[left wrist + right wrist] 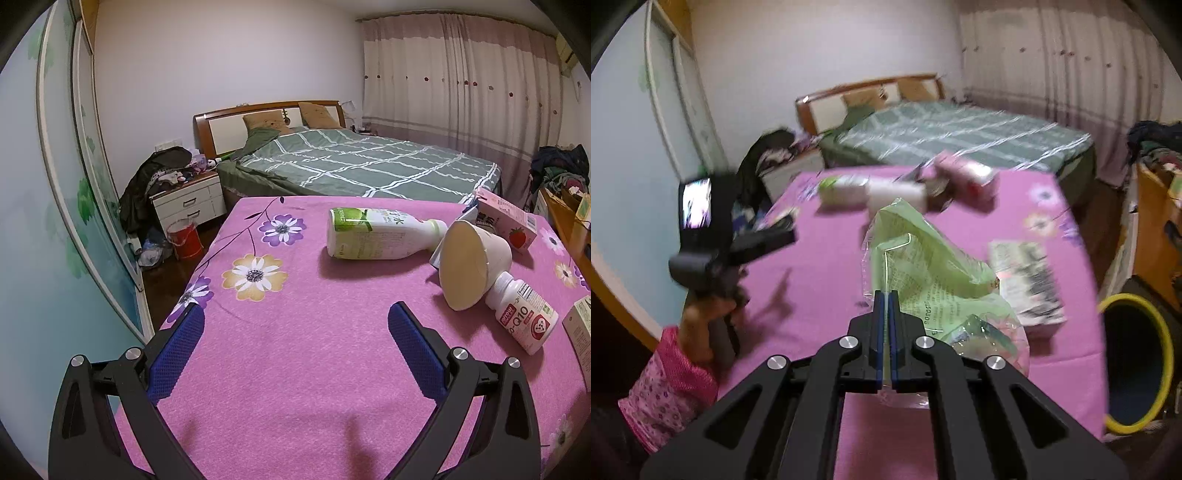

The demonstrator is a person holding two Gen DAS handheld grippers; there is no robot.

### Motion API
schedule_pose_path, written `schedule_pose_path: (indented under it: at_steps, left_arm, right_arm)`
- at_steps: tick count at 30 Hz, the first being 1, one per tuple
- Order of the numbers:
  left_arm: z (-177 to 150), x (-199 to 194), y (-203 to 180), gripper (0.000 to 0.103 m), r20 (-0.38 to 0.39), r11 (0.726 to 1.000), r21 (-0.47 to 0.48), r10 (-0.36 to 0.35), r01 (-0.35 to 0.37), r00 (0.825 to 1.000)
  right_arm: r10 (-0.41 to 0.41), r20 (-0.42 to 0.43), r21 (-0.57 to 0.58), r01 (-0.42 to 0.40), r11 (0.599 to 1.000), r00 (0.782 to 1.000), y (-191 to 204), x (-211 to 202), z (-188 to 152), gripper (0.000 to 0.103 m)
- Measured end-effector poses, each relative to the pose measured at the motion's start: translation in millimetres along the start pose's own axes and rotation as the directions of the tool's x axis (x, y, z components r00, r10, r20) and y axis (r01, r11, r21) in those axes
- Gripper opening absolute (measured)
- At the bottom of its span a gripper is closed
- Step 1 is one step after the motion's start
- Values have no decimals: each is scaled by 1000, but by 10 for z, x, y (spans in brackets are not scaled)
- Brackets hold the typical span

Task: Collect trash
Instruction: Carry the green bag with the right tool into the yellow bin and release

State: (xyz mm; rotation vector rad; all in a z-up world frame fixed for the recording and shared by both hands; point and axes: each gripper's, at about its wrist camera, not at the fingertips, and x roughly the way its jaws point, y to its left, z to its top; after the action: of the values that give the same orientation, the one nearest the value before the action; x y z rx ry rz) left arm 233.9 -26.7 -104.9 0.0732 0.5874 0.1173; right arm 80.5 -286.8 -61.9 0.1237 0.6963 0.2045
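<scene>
My right gripper (pixel 885 295) is shut on a crumpled green plastic wrapper (pixel 923 269) and holds it above the pink flowered tablecloth (pixel 812 295). My left gripper (pixel 295 314) is open and empty, low over the cloth (pixel 277 369). Ahead of it to the right lie a white and green bottle (pixel 380 236), a tipped paper cup (pixel 469 266), a white supplement bottle (pixel 524 317) and a pink strawberry carton (pixel 506 218). The right wrist view is blurred; the bottle (pixel 842 190), cup (pixel 897 195) and carton (pixel 964 177) lie at the table's far side.
A dark bin with a yellow rim (pixel 1134 369) stands on the floor right of the table. A printed box (pixel 1027 284) lies near the table's right edge; another box edge (pixel 580 332) shows in the left wrist view. A bed (pixel 362 162), nightstand (pixel 188 203) and red bucket (pixel 184 240) lie beyond.
</scene>
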Motion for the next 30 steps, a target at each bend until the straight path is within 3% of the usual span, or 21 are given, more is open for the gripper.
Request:
schedule_pose_path:
  at_steps: [6, 11, 15, 21, 24, 25, 30]
  left_arm:
    - [-5, -8, -7, 98, 1, 1000, 3, -1, 1, 1000]
    - [-2, -11, -22, 98, -2, 1000, 10, 3, -3, 1000]
    - [-2, 5, -23, 98, -12, 1000, 5, -8, 8, 1000]
    - [-10, -4, -65, 98, -16, 1000, 12, -18, 18, 1000]
    - [-23, -33, -144, 98, -19, 999, 33, -36, 36, 999]
    - [-30, -48, -192, 98, -22, 998, 48, -40, 41, 999]
    - [-52, -201, -500, 98, -48, 989, 95, -107, 112, 993]
  right_arm:
    - [-191, 14, 130, 187, 974, 982, -782, -156, 18, 2]
    - [-359, -30, 252, 354, 900, 933, -1563, -224, -115, 3]
    - [-438, -88, 298, 444, 845, 894, -2017, -176, -275, 3]
    - [-494, -208, 310, 536, 785, 844, -2562, 78, -524, 12]
    - [-512, -238, 315, 564, 763, 825, -2693, 200, -581, 28]
    - [-518, -240, 317, 571, 758, 821, -2696, 215, -591, 33]
    - [-518, -228, 328, 566, 757, 824, -2705, 202, -664, 33]
